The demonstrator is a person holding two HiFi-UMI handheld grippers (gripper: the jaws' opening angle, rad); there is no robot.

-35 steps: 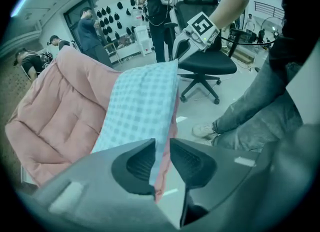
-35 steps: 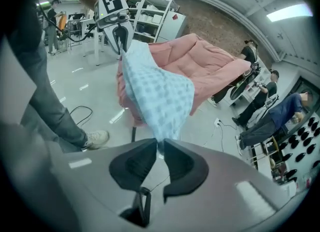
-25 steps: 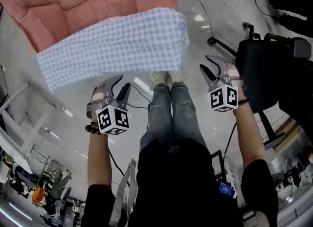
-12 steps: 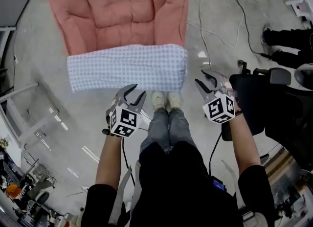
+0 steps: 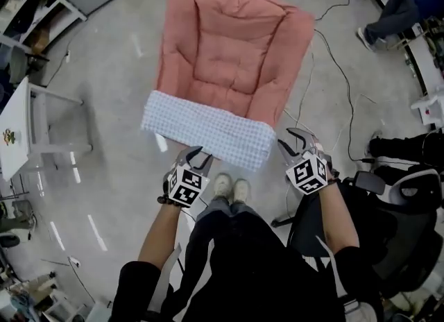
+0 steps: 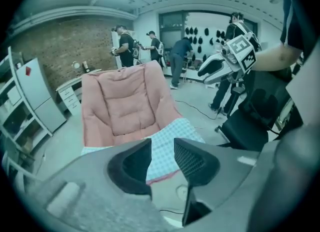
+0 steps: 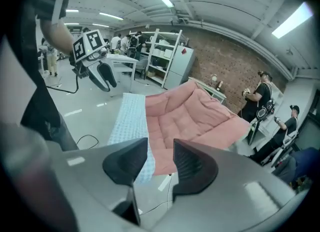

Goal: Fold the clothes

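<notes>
The folded checked cloth (image 5: pixel 208 132) lies across the near end of the pink padded cushion (image 5: pixel 232 57) on the floor (image 5: pixel 111 168), just ahead of the person's shoes (image 5: pixel 231 187). Both grippers hang in the air, clear of it. The left gripper (image 5: pixel 197 154) has its fingers apart with nothing between them, though they've just been closing a bit. The right gripper (image 5: pixel 289 140) also has its fingers apart, and they're empty.

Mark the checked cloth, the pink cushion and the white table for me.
checked cloth (image 5: pixel 208 130), head view, middle of the fabric.
pink cushion (image 5: pixel 232 50), head view, centre of the quilted panel.
white table (image 5: pixel 19 105), head view, bare tabletop.
</notes>
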